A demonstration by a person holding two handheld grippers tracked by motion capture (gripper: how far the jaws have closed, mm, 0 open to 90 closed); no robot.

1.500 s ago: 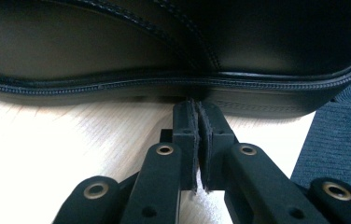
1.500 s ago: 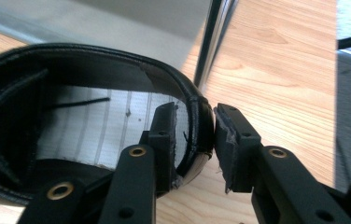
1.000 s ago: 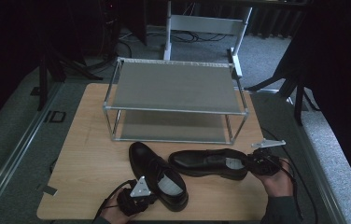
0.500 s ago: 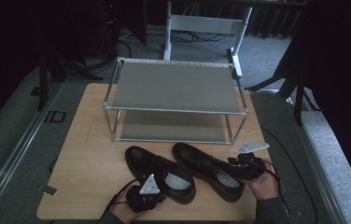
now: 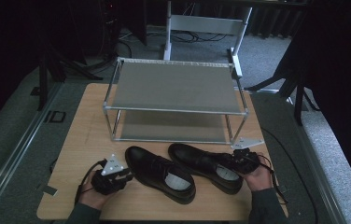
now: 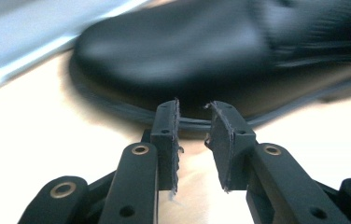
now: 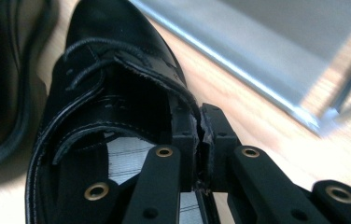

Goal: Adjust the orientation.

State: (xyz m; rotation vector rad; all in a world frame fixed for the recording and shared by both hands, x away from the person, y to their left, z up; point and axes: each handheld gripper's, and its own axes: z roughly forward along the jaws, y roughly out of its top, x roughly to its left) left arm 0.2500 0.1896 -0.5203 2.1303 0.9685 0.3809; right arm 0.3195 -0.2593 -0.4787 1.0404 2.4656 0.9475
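Observation:
Two black lace-up shoes lie side by side on the wooden table (image 5: 89,135), toes toward the rack. My left gripper (image 5: 113,177) sits just left of the left shoe (image 5: 159,170). In the left gripper view its jaws (image 6: 194,109) have just been opening and stand apart with nothing between them, and the shoe's toe (image 6: 178,51) lies right beyond the tips. My right gripper (image 5: 243,161) is at the heel end of the right shoe (image 5: 201,163). In the right gripper view its jaws (image 7: 200,114) are pressed together on the edge of that shoe's collar (image 7: 108,70).
A two-tier metal shoe rack (image 5: 176,86) stands on the far half of the table; its lower shelf and leg (image 7: 281,46) are close ahead of the right shoe. Cables, stands and a chair frame lie on the floor behind.
The right shoe has swung from lying crosswise to lying beside the left shoe. The left gripper has let go of the left shoe and moved off to its left.

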